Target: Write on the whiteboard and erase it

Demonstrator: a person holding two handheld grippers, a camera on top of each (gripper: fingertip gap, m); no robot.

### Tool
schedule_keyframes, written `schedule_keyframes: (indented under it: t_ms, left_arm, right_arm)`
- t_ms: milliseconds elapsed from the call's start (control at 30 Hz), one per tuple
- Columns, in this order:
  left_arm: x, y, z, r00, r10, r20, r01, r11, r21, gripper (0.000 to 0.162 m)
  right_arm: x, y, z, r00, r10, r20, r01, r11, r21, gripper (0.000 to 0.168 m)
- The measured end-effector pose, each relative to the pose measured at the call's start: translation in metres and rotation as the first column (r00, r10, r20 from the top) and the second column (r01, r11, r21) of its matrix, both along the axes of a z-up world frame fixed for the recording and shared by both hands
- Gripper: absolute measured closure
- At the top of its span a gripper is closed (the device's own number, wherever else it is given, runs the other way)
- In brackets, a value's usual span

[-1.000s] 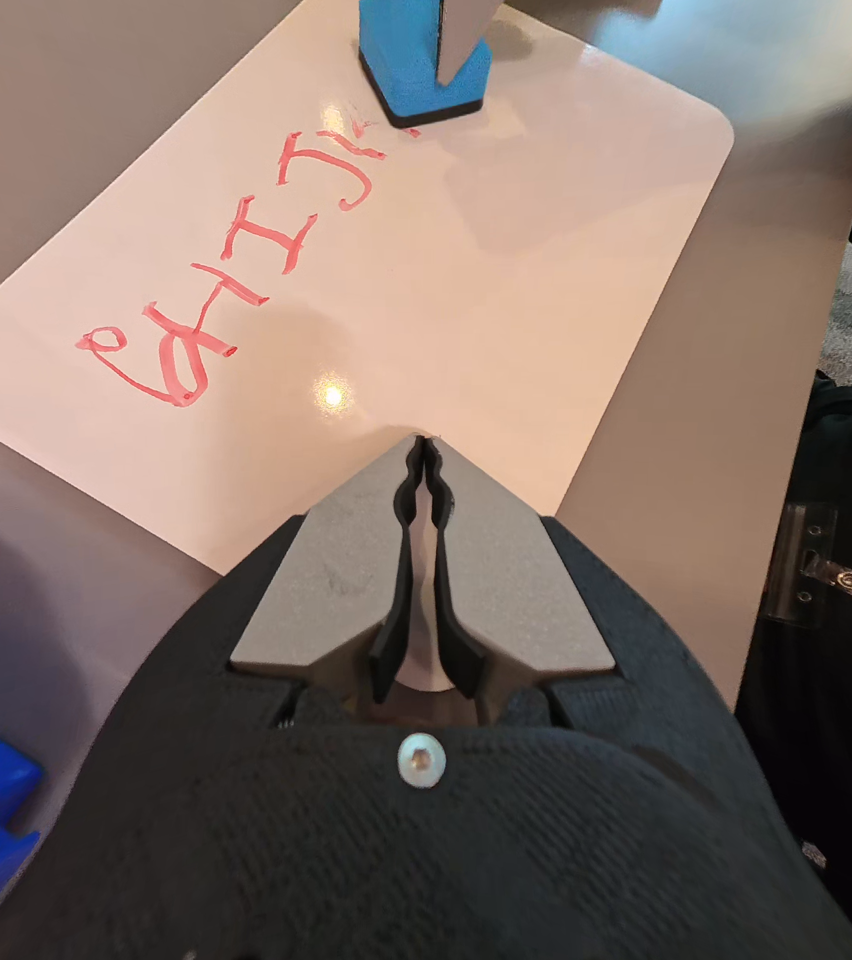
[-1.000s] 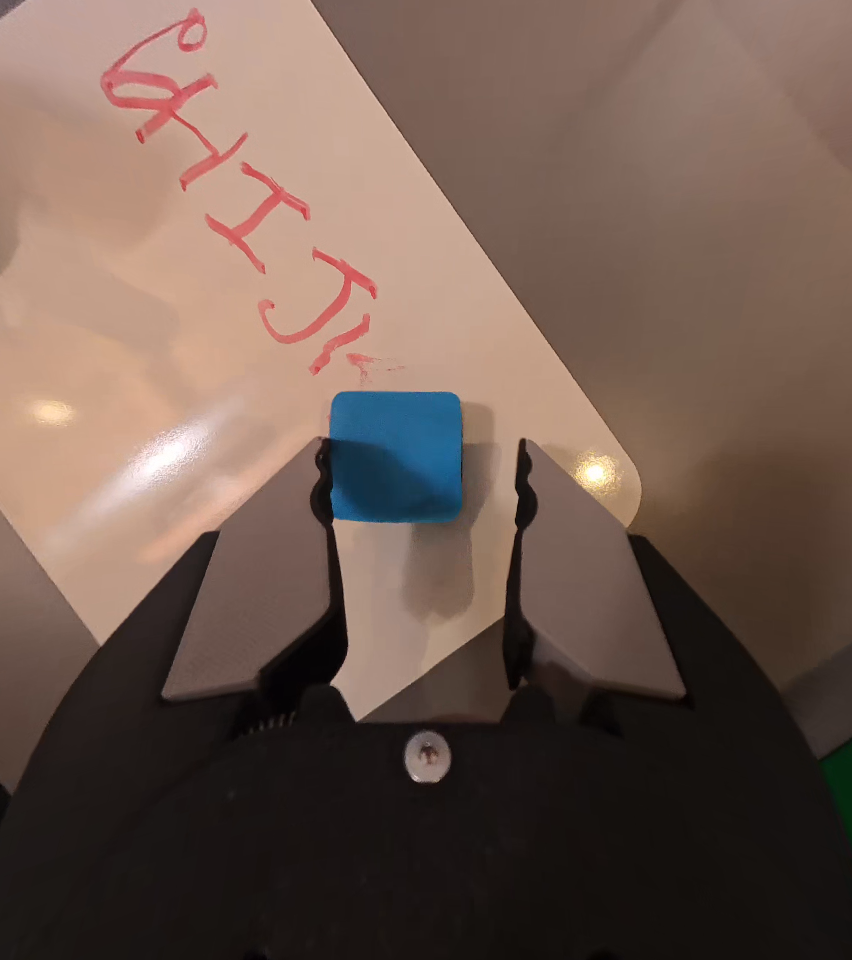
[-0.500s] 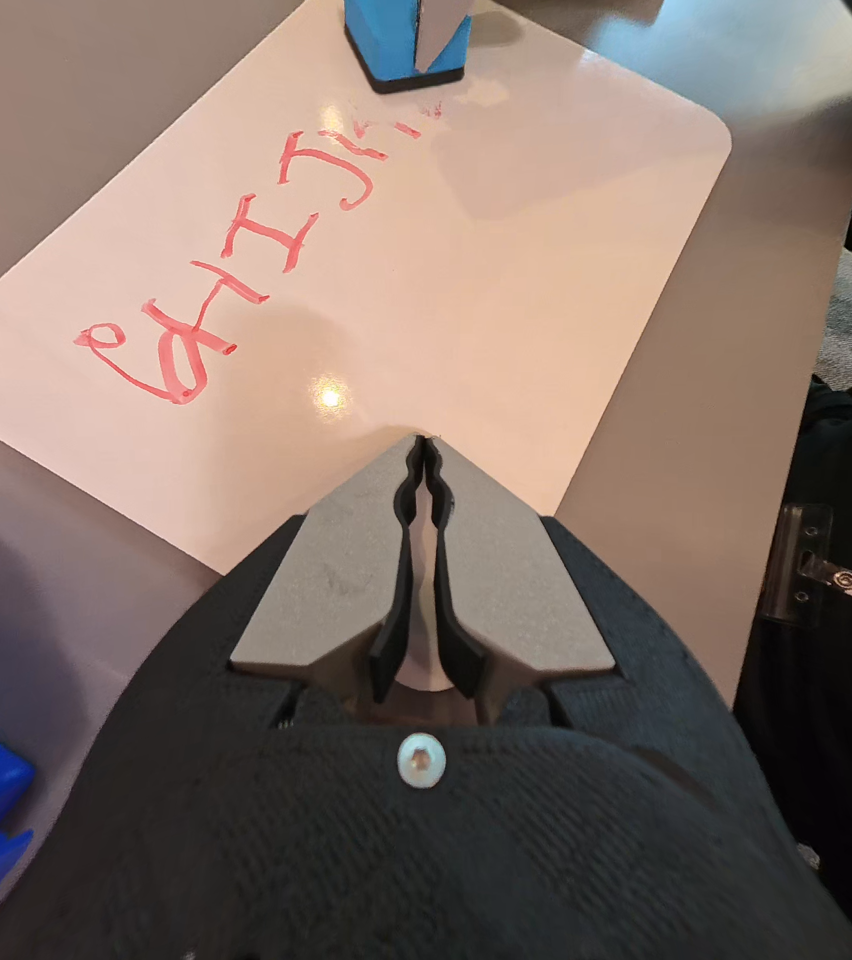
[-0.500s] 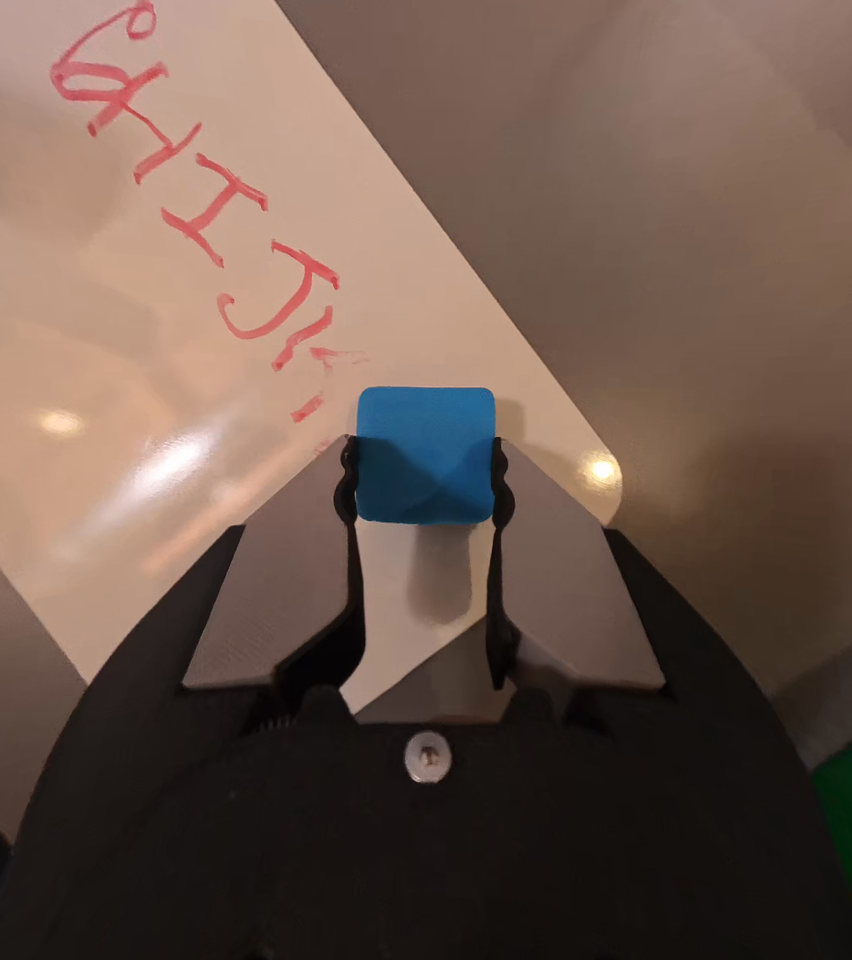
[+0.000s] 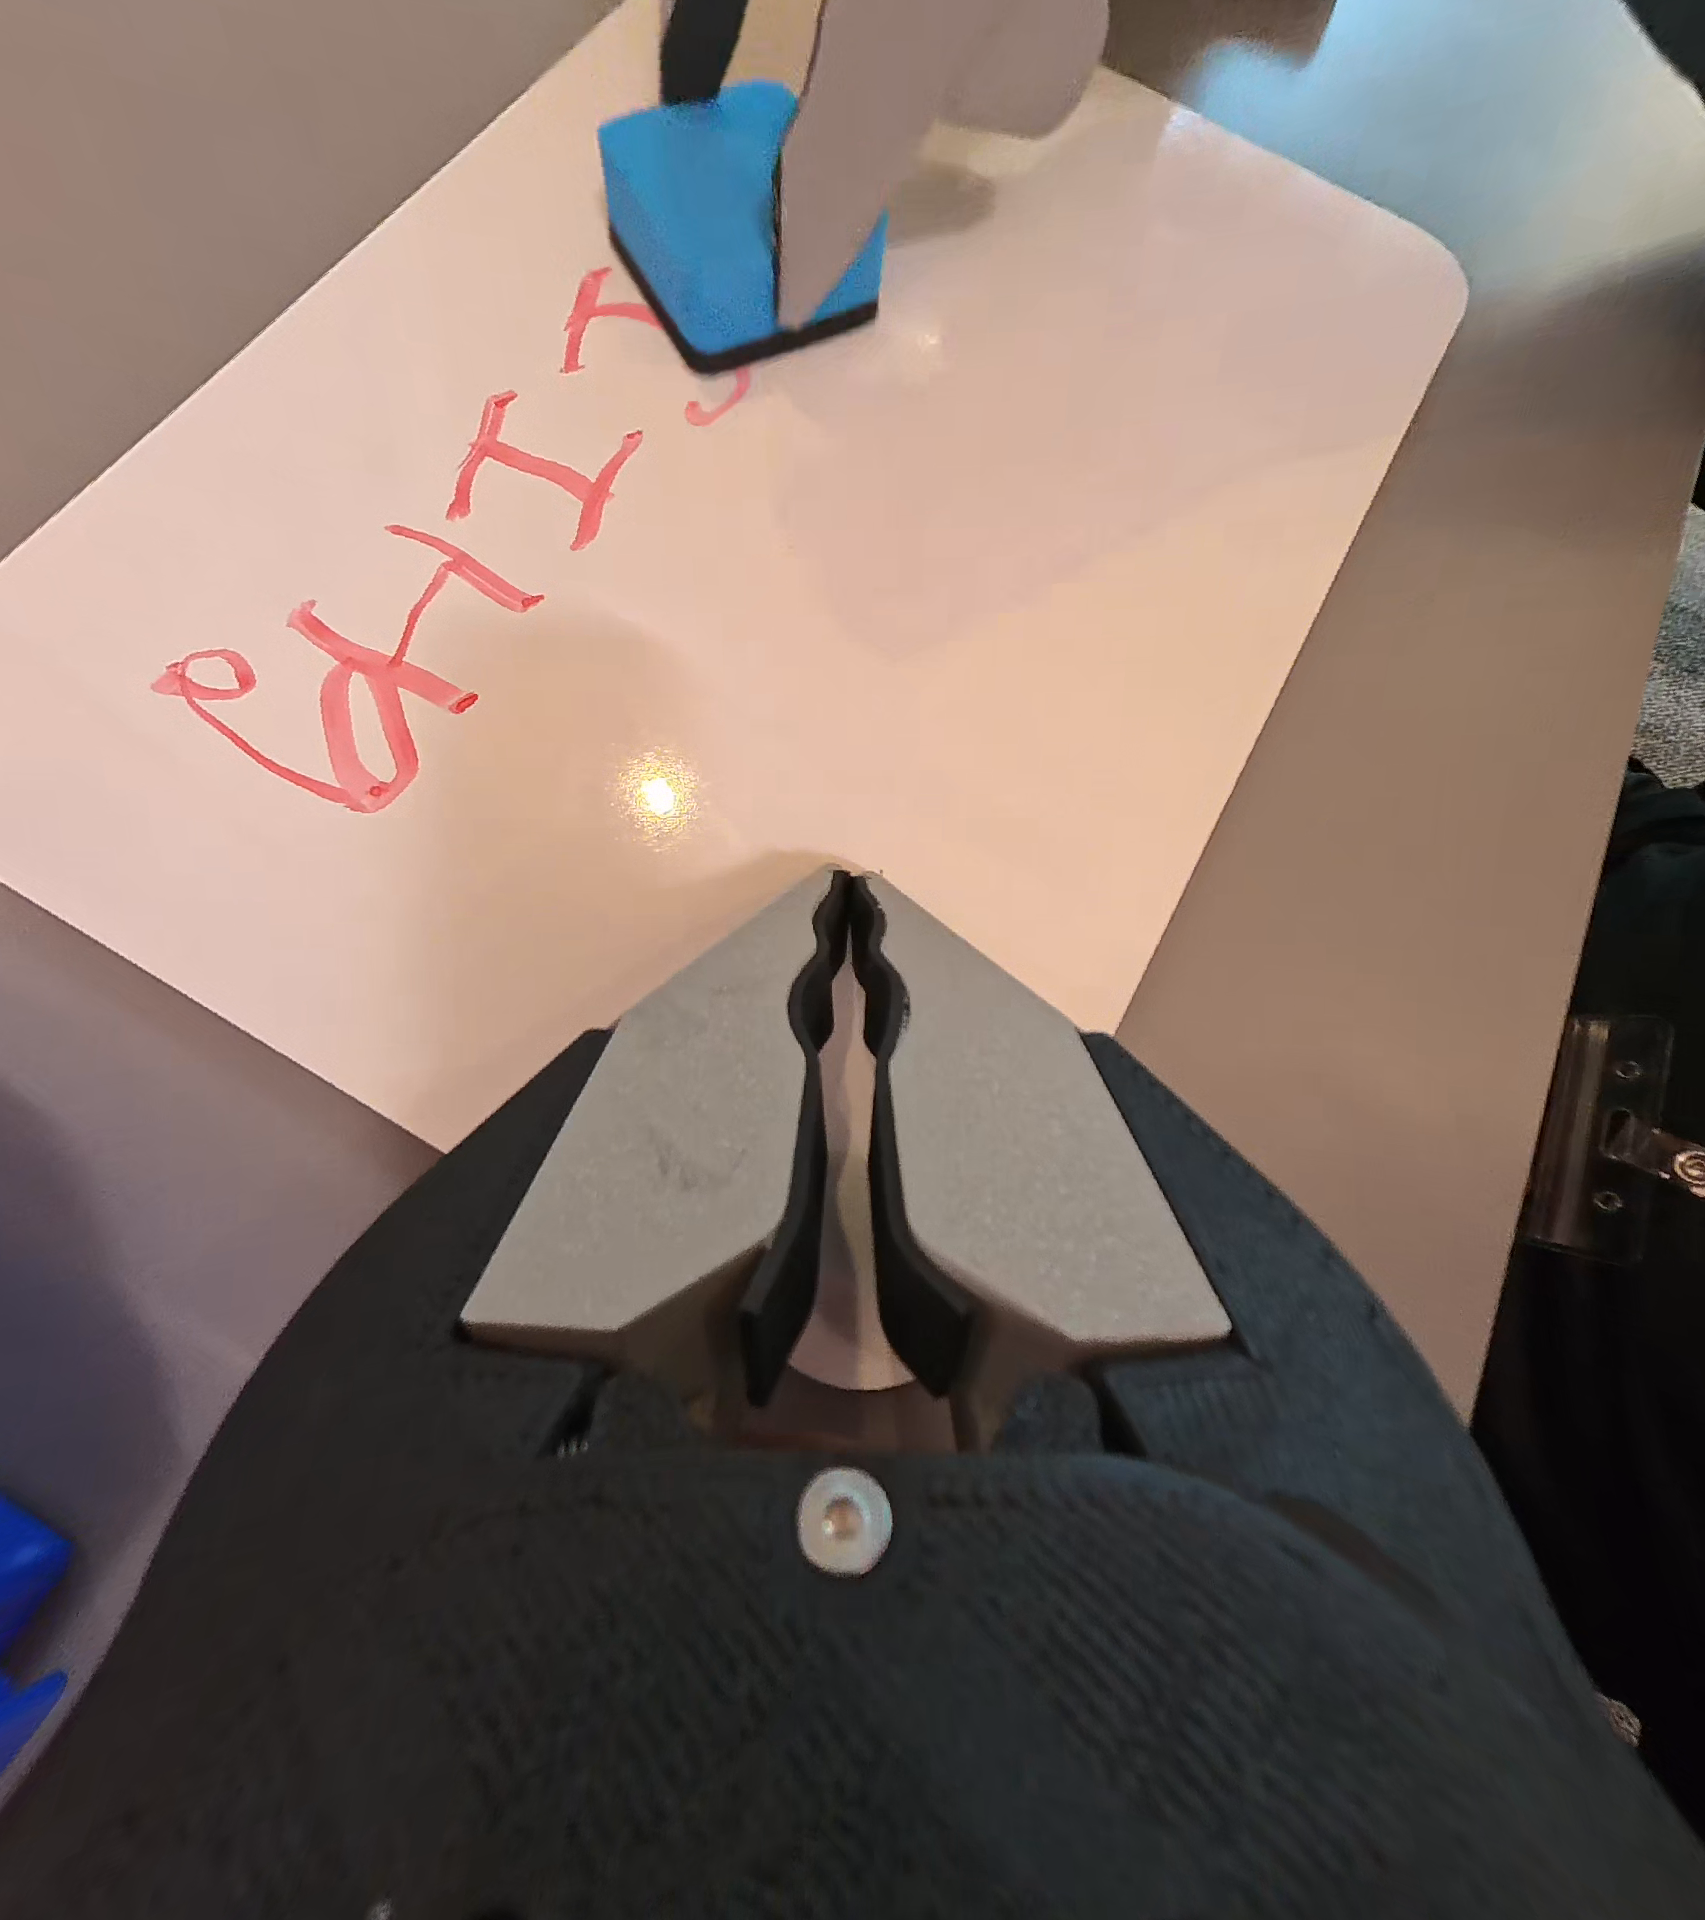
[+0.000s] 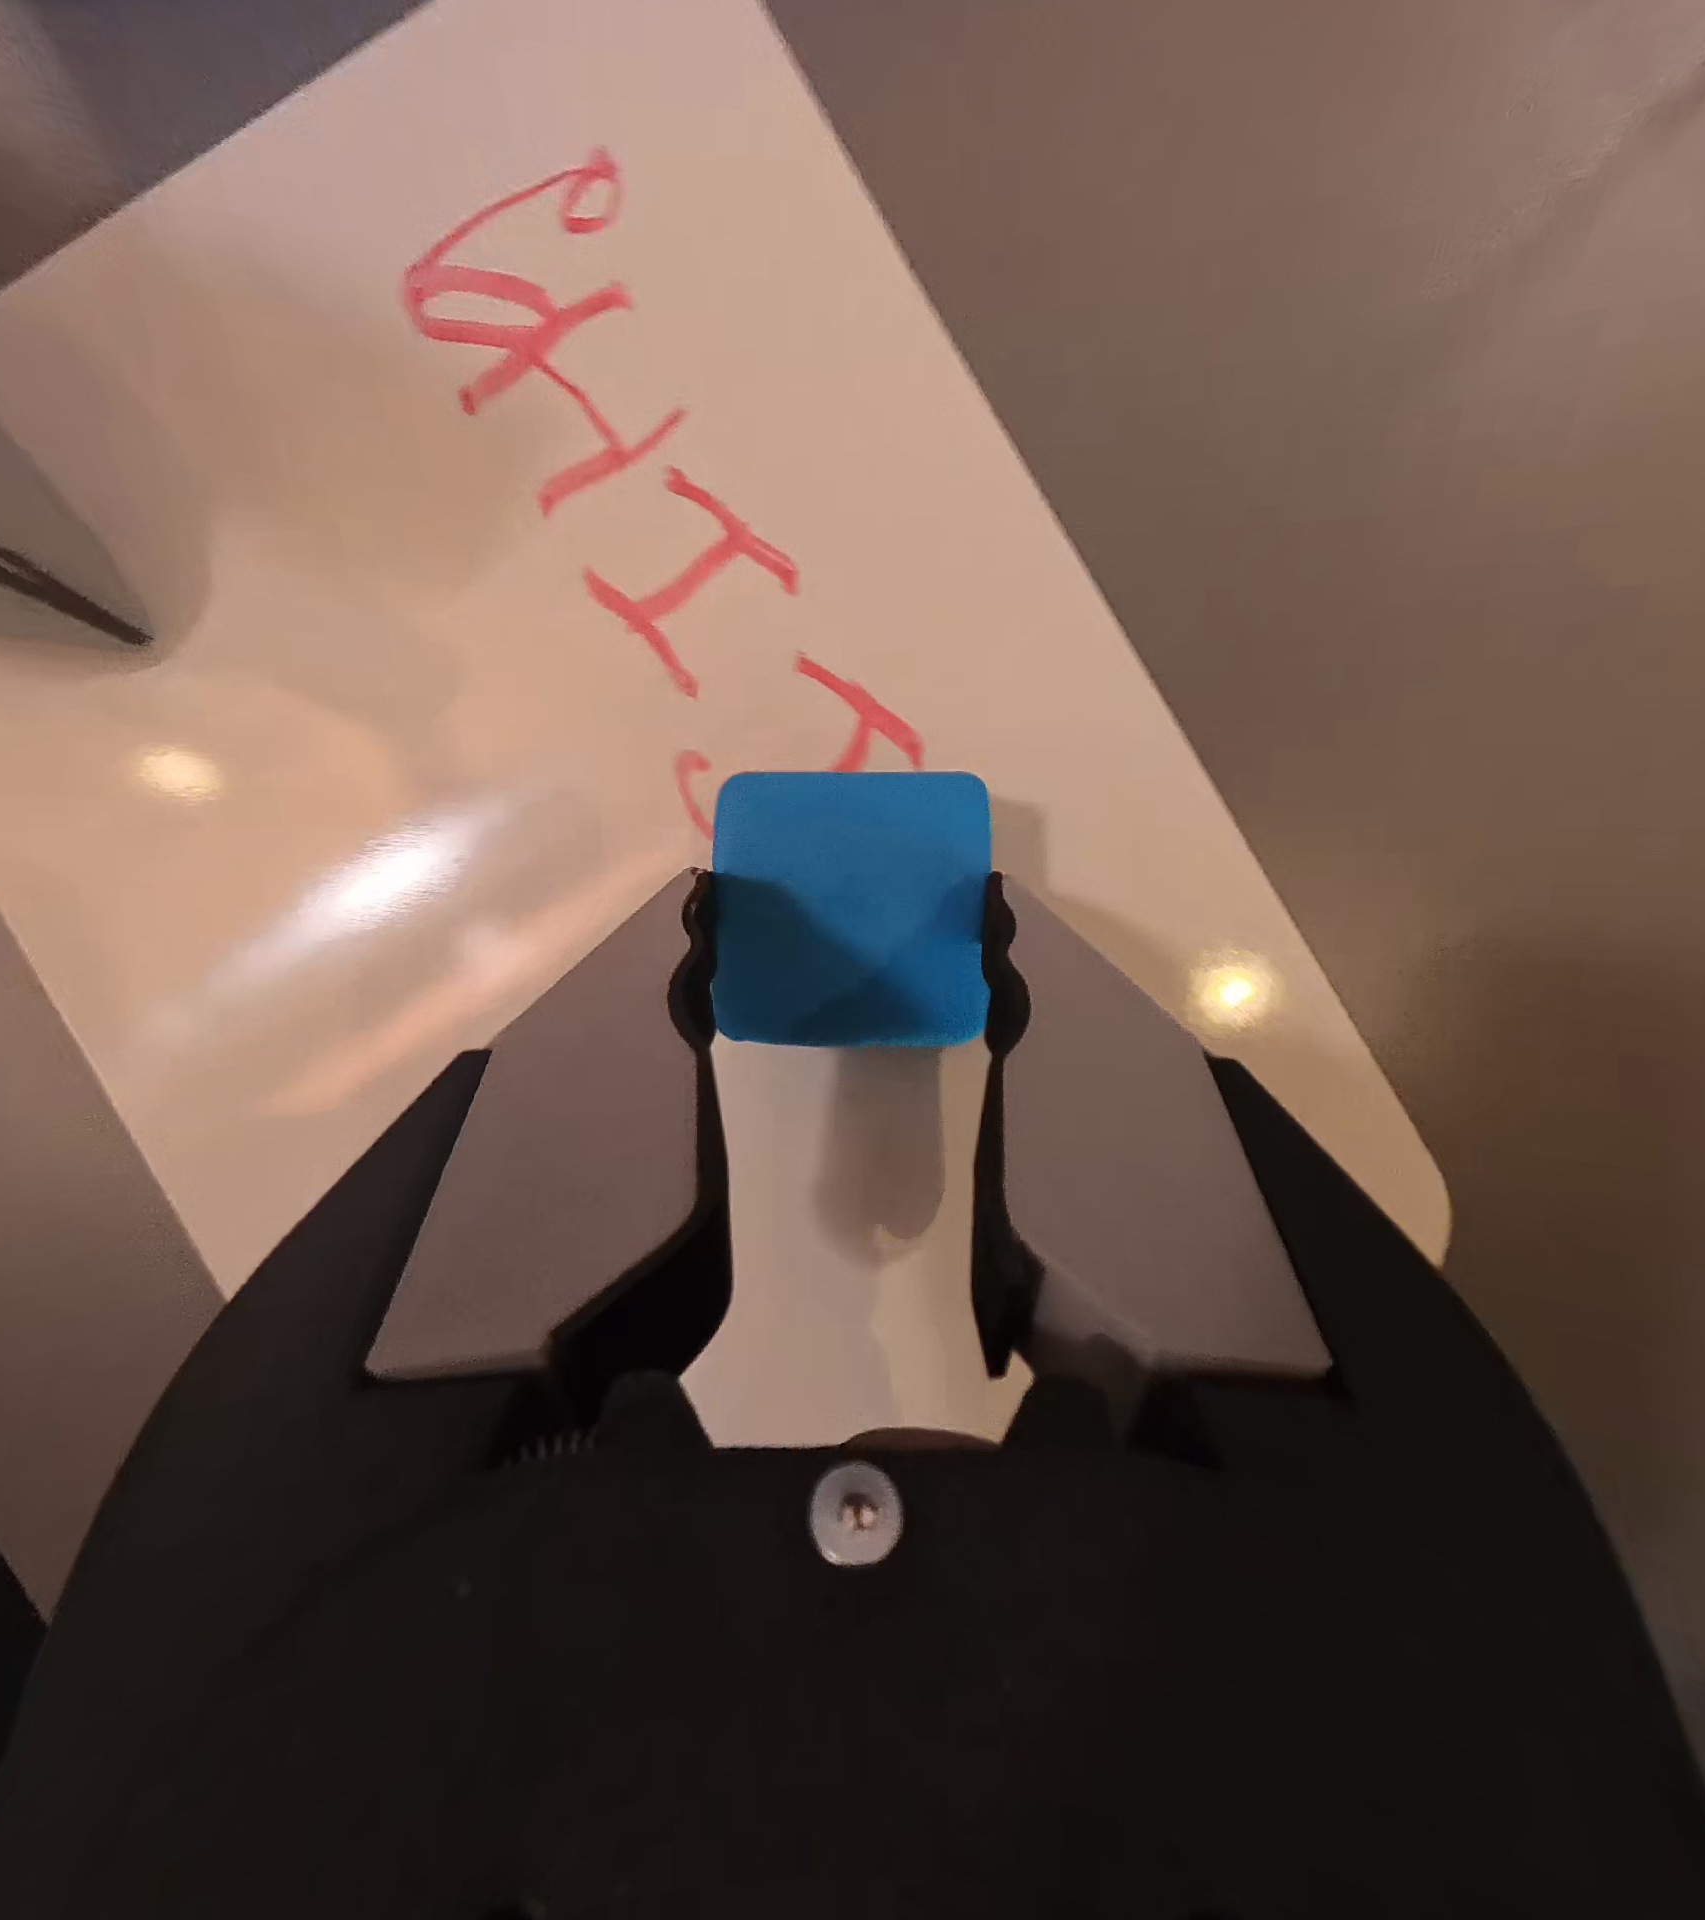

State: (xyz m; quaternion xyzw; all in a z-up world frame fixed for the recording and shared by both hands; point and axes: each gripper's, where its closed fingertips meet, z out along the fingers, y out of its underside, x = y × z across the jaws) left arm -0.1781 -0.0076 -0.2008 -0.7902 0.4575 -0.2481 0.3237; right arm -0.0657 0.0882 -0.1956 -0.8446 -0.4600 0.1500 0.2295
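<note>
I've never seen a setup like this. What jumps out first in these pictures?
The red marker writing running across the white whiteboard catches the eye first. Next is the bright blue eraser, pinched in the right claw and sitting on the near end of that writing. The left claw hangs shut and empty over the board's edge.

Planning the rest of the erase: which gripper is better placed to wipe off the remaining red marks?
Right: the right gripper grips the blue eraser at the red writing. The left gripper is shut, empty.
</note>
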Motion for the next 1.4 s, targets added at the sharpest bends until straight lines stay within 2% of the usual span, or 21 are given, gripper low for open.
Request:
schedule_keyframes:
  t_ms: [100, 200, 267, 433, 500, 567, 633, 800, 967, 1033, 1100, 1167, 1233, 1300, 1400]
  left_arm:
    - [0.000, 0.000, 0.000, 1.000, -0.001, 0.002, 0.001, 1.000, -0.001, 0.162]
    - [0.000, 0.000, 0.000, 1.000, 0.000, 0.000, 0.000, 1.000, 0.005, 0.162]
    - [0.000, 0.000, 0.000, 1.000, -0.001, 0.000, 0.001, 1.000, 0.005, 0.162]
    - [0.000, 0.000, 0.000, 1.000, -0.001, 0.003, 0.001, 1.000, 0.001, 0.162]
    - [0.000, 0.000, 0.000, 1.000, -0.001, 0.003, 0.001, 1.000, 0.001, 0.162]
    - [0.000, 0.000, 0.000, 1.000, 0.000, 0.002, 0.000, 1.000, 0.002, 0.162]
    - [0.000, 0.000, 0.000, 1.000, 0.000, 0.001, 0.000, 1.000, 0.003, 0.162]
    - [0.000, 0.000, 0.000, 1.000, -0.001, 0.003, 0.001, 1.000, 0.001, 0.162]
    - [0.000, 0.000, 0.000, 1.000, -0.001, 0.000, 0.001, 1.000, 0.008, 0.162]
    - [0.000, 0.000, 0.000, 1.000, -0.001, 0.000, 0.001, 1.000, 0.007, 0.162]
    - [0.000, 0.000, 0.000, 1.000, -0.003, 0.001, 0.003, 1.000, 0.004, 0.162]
    - [0.000, 0.000, 0.000, 1.000, -0.003, 0.003, 0.003, 1.000, 0.000, 0.162]
    - [0.000, 0.000, 0.000, 1.000, -0.002, 0.002, 0.002, 1.000, 0.004, 0.162]
    - [0.000, 0.000, 0.000, 1.000, 0.001, -0.001, -0.001, 1.000, 0.010, 0.162]
    - [0.000, 0.000, 0.000, 1.000, 0.001, 0.001, -0.001, 1.000, 0.004, 0.162]
  right_arm:
    - [-0.006, -0.006, 0.000, 0.999, 0.035, 0.018, -0.035, 0.999, -0.012, 0.119]
    - [0.015, 0.025, 0.000, 0.994, -0.104, 0.023, 0.104, 0.995, 0.000, 0.119]
    - [0.014, 0.033, 0.000, 0.990, -0.137, 0.012, 0.137, 0.991, 0.000, 0.119]
    - [-0.030, -0.001, -0.001, 0.999, 0.028, 0.026, -0.028, 1.000, 0.011, 0.119]
    - [-0.031, 0.000, -0.002, 0.999, 0.025, 0.041, -0.024, 1.000, -0.017, 0.119]
    - [-0.015, 0.022, -0.004, 0.995, -0.068, 0.077, 0.068, 0.998, 0.010, 0.119]
    - [-0.014, 0.032, -0.006, 0.992, -0.117, 0.045, 0.118, 0.993, -0.023, 0.119]
    - [-0.037, 0.010, -0.004, 0.998, 0.009, 0.054, -0.009, 1.000, -0.001, 0.119]
    - [-0.015, 0.041, -0.003, 0.987, -0.152, 0.051, 0.152, 0.988, 0.001, 0.119]
    - [-0.035, 0.019, -0.003, 0.999, -0.046, 0.001, 0.046, 0.998, -0.033, 0.119]
    - [-0.045, -0.003, -0.003, 0.998, 0.045, 0.042, -0.044, 0.999, -0.016, 0.119]
    - [-0.036, -0.005, -0.003, 0.996, 0.037, 0.082, -0.034, 0.999, -0.037, 0.119]
    - [-0.012, 0.025, -0.003, 0.988, -0.096, 0.119, 0.094, 0.995, 0.023, 0.119]
    - [-0.009, 0.032, -0.004, 0.985, -0.142, 0.095, 0.143, 0.990, -0.003, 0.120]
    - [-0.037, -0.002, -0.004, 0.996, 0.012, 0.091, -0.005, 0.997, -0.071, 0.119]
